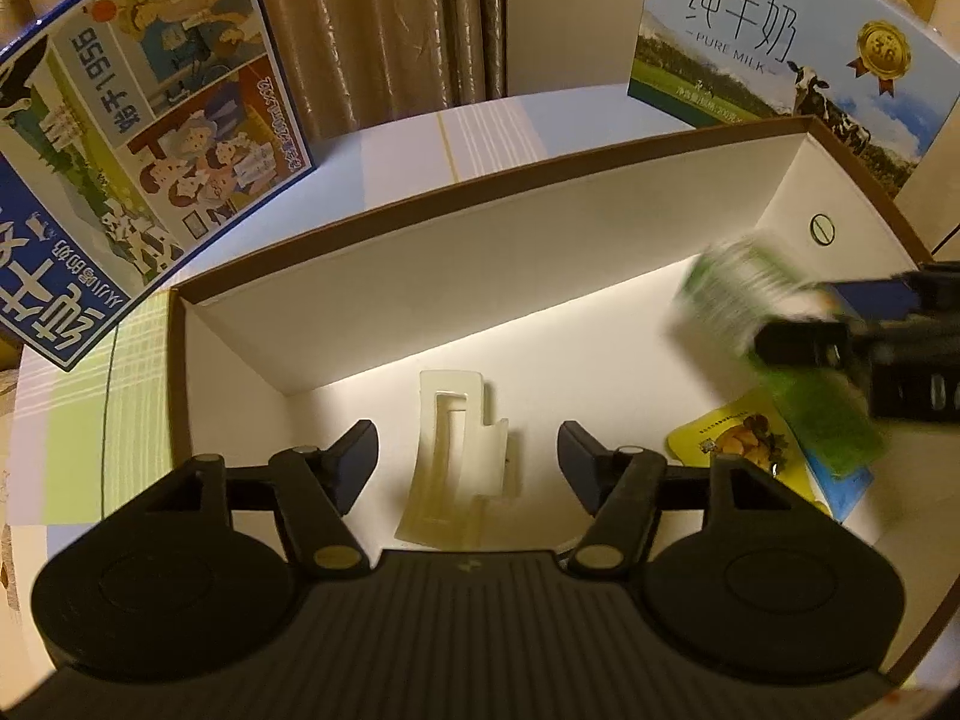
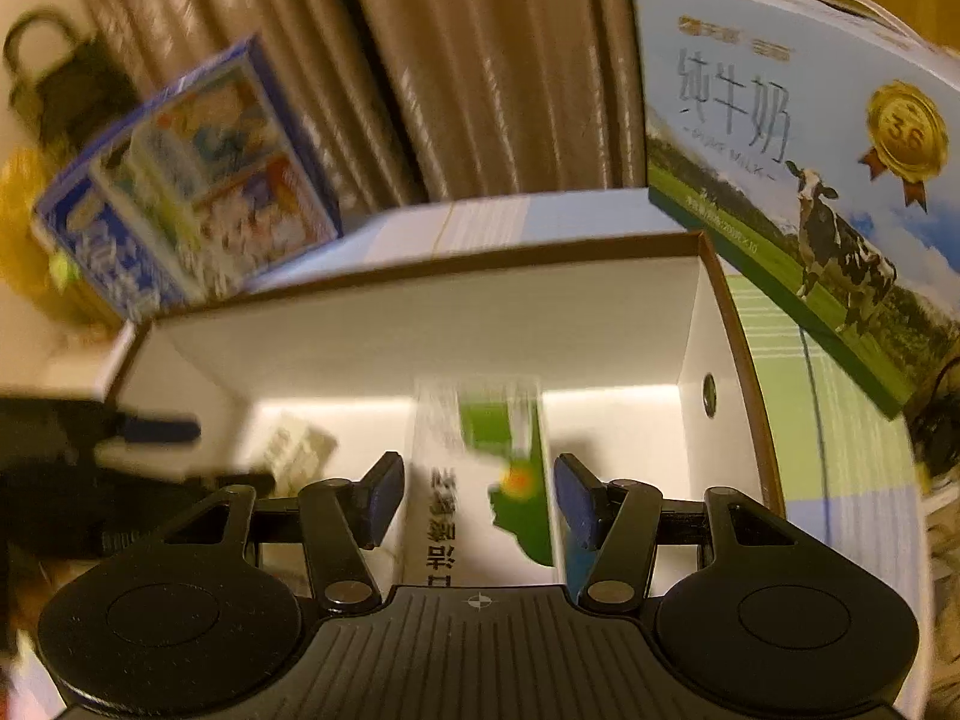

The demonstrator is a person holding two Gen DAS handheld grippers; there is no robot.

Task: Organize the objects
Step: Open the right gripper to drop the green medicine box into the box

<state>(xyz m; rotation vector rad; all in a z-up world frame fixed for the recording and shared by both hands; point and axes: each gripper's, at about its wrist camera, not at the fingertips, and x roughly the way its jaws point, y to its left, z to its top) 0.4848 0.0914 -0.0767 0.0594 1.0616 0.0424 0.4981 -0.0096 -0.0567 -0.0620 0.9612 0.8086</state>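
The left gripper fills the bottom of the left wrist view, its blue-padded jaws standing apart and touching nothing; a pale, flat plastic clip-like piece lies on the white floor of the open box between them, clear of both pads. To the right of that view, at mid height, the right gripper reaches in from the frame's edge with a green and white carton clamped between its fingers, the carton tilted and blurred above the box floor. Under it, in the box's lower right corner, lie a yellow packet and a green and blue packet, overlapping. In the right wrist view the same carton stands at centre frame between the right gripper's blue pads, which press its two sides; the pale piece shows blurred at left, beside the dark shape of the left gripper. Behind the box, a blue illustrated milk case leans at upper left and a pale blue milk case with a cow stands at upper right, before brown curtains.
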